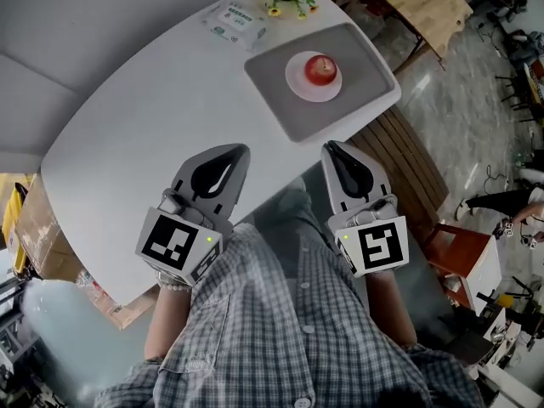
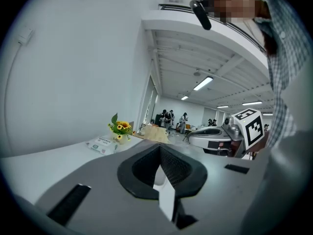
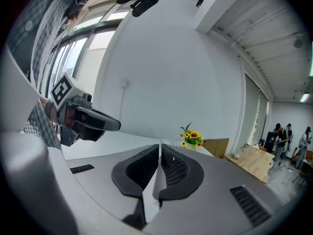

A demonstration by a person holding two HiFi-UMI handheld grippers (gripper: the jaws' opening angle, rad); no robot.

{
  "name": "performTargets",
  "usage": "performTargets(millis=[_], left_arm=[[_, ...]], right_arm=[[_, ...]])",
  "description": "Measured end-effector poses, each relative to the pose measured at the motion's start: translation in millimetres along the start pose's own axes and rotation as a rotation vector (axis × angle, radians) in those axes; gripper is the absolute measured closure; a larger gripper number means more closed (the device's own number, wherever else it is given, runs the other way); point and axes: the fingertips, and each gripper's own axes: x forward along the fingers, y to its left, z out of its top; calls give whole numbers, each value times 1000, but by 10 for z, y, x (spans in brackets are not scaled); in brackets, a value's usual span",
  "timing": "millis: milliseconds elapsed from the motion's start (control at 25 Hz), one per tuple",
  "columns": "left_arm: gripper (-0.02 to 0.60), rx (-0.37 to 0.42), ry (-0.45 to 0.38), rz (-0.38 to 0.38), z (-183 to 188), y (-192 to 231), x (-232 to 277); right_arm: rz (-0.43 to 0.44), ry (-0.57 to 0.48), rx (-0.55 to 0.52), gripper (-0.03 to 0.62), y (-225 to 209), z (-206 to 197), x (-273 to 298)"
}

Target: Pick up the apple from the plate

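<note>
On the white plate [image 1: 295,83], centred on the grey tray [image 1: 276,100] across the bench [image 1: 144,117]: apple [image 1: 321,69], upright, untouched. Left gripper [image 1: 238,150] and right gripper [image 1: 330,146] hover well short of the plate, fingers clenched on nothing. This looks like a carry posture before the approach, and one pair must part to grasp.

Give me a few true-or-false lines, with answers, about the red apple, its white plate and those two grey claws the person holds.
1. The red apple sits on the round white plate. True.
2. The plate rests directly on the white table. False: it lies on a grey rectangular tray.
3. The left gripper holds the apple. False: its jaws are shut on nothing, well short of the tray.
4. The right gripper has its jaws together. True.
</note>
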Motion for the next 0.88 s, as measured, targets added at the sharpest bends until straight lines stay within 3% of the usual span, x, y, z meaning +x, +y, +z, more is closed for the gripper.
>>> performTargets(millis=[520, 760, 880], left_arm=[[572, -62, 52, 73, 27, -46, 833], [572, -149, 42, 187, 21, 67, 1107], [572, -166, 67, 232, -57, 156, 1244]], right_arm=[[108, 59, -2, 563, -834, -265, 338], [151, 81, 105, 563, -1254, -422, 558], [179, 95, 91, 563, -1410, -515, 722]])
